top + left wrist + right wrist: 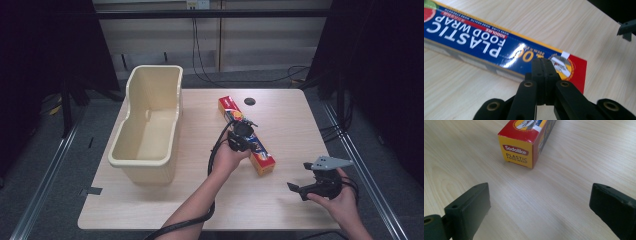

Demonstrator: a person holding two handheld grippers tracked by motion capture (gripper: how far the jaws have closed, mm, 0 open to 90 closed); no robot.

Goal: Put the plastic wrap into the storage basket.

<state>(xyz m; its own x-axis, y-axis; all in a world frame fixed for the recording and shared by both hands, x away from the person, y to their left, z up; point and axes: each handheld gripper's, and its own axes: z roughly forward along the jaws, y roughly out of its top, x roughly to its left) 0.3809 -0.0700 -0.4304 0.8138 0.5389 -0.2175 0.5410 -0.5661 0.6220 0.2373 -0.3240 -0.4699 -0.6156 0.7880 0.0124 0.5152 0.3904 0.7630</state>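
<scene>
A: What carries everything?
B: A pale wood-grain desk point(280, 195), dark curtains on both sides, cables along the wall behind.

A: The food wrap box point(227, 106)?
B: Lying flat mid-desk, slanting toward the near right corner. A cream tub point(150, 107) sits by the left edge.

A: The grippers?
B: The left gripper point(544, 66) is pressed shut, empty, over the box. The right gripper point(539, 202) gapes wide near the near right corner.

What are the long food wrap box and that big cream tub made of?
The food wrap box looks like glossy printed cardboard: sharp folded edges and light glinting off its blue face. The cream tub looks like moulded plastic, smooth and slightly shiny, with a rounded rolled rim; I can't be sure from the look alone.
</scene>
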